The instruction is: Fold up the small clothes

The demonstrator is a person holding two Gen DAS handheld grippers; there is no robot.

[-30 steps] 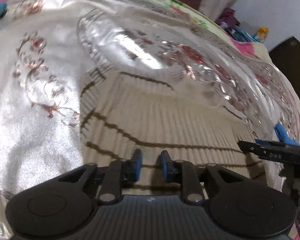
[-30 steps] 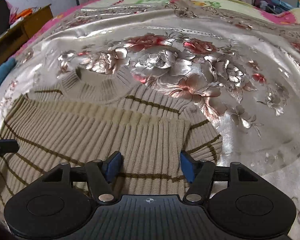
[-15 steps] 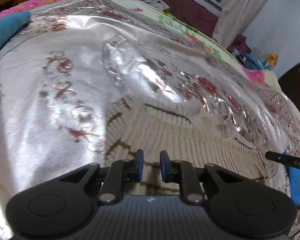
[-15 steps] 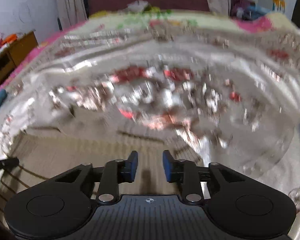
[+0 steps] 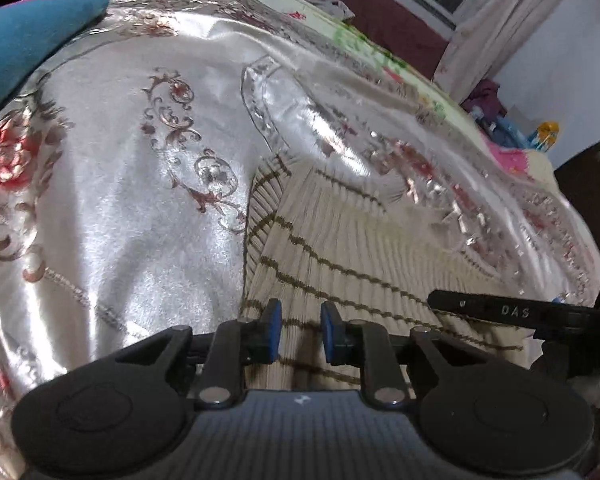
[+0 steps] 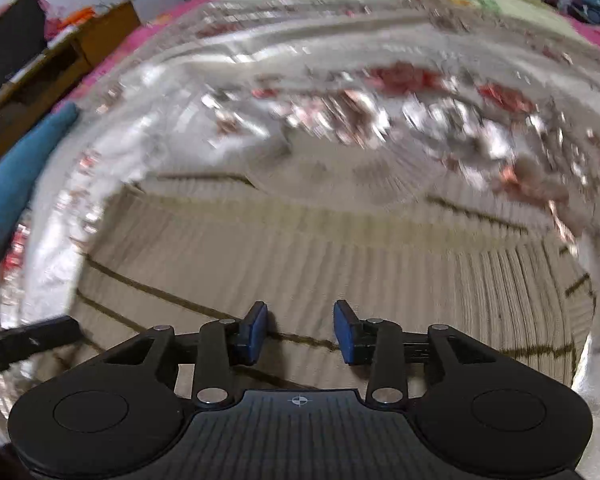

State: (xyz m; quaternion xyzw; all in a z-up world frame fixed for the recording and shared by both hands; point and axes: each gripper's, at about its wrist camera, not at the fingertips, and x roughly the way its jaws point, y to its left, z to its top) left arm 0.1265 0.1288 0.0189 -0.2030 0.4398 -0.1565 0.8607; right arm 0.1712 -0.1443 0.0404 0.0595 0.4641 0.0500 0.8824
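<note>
We are working on a bed covered by a shiny silver bedspread (image 5: 132, 240) with red and pink flowers, and the striped beige sweater (image 5: 340, 248) lies flat on it, right under both tools. Compared with a second ago both views have drawn back from the sweater, so more of the bedspread and the room beyond it now shows. The left gripper (image 5: 300, 330) has its blue pads a narrow gap apart above the sweater's left edge, and we cannot tell whether any knit is caught between them. The right gripper (image 6: 300, 330) is opening over the sweater's body, with nothing between its pads. We judge a fold has just been let go and the next one needs a fresh hold. A blue cloth (image 5: 28, 40) lies well left of the sweater, clear of the work.
</note>
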